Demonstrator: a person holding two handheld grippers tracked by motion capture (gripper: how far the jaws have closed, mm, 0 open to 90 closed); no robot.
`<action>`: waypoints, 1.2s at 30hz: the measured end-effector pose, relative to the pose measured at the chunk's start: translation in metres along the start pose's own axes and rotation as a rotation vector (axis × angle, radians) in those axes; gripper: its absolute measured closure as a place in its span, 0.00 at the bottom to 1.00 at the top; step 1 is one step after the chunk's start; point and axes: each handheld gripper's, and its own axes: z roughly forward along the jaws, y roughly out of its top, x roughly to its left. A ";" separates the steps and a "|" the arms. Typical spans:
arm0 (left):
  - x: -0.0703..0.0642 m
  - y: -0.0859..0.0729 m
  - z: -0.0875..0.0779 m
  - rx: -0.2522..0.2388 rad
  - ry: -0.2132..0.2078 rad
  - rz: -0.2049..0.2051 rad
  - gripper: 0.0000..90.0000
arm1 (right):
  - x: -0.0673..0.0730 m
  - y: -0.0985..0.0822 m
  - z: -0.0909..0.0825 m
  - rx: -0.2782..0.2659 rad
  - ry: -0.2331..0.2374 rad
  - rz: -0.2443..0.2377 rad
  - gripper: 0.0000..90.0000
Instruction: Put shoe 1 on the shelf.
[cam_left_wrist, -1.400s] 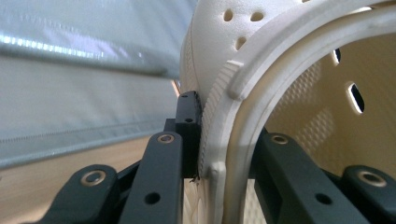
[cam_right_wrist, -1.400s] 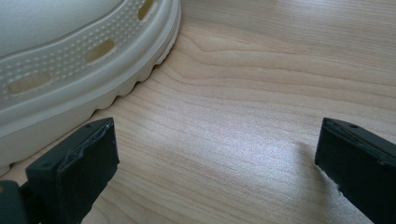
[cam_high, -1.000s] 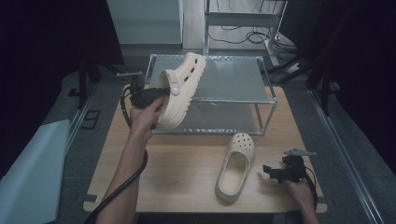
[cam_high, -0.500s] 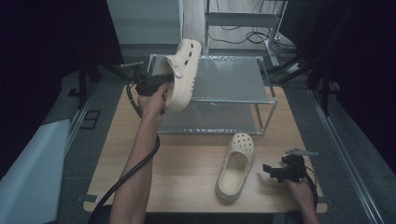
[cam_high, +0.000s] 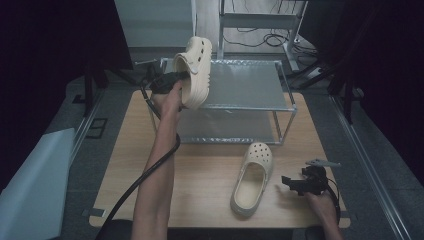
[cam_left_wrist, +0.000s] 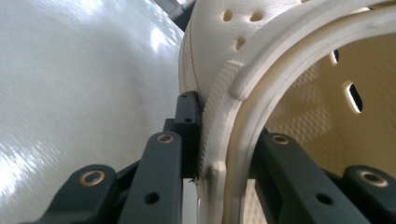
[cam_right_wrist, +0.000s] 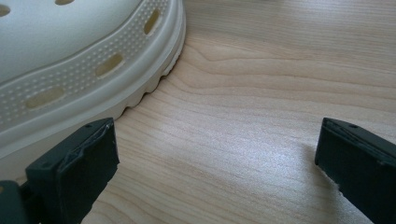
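Your left hand-held gripper (cam_high: 181, 79) pinching the rim of a cream clog (cam_high: 196, 70), lifted at eleven o'clock over the metal rack (cam_high: 250, 85), your right hand-held gripper (cam_high: 290, 183) spread on the bench (cam_high: 200, 170), second clog (cam_high: 252, 179) just beside it at nine o'clock.

We see a cream foam clog (cam_high: 195, 72) raised in the air, tipped on its side above the left end of the metal rack's upper shelf (cam_high: 250, 85), its vent-holed toe pointing away from us. Its rim (cam_left_wrist: 224, 140) is clamped. A second, matching clog (cam_high: 252, 178) lies upright on the wooden table (cam_high: 200, 175) before the rack, opening up, toe toward the rack.
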 end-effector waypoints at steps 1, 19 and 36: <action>0.001 0.001 0.001 -0.004 0.007 0.000 0.84 | 0.000 0.000 0.000 0.001 -0.001 -0.002 0.00; 0.010 0.015 0.013 -0.019 0.107 -0.006 0.75 | -0.001 0.000 0.001 0.002 -0.002 -0.005 0.00; -0.007 0.012 0.021 0.057 -0.038 0.070 0.44 | 0.000 0.000 0.001 0.008 -0.004 -0.010 0.00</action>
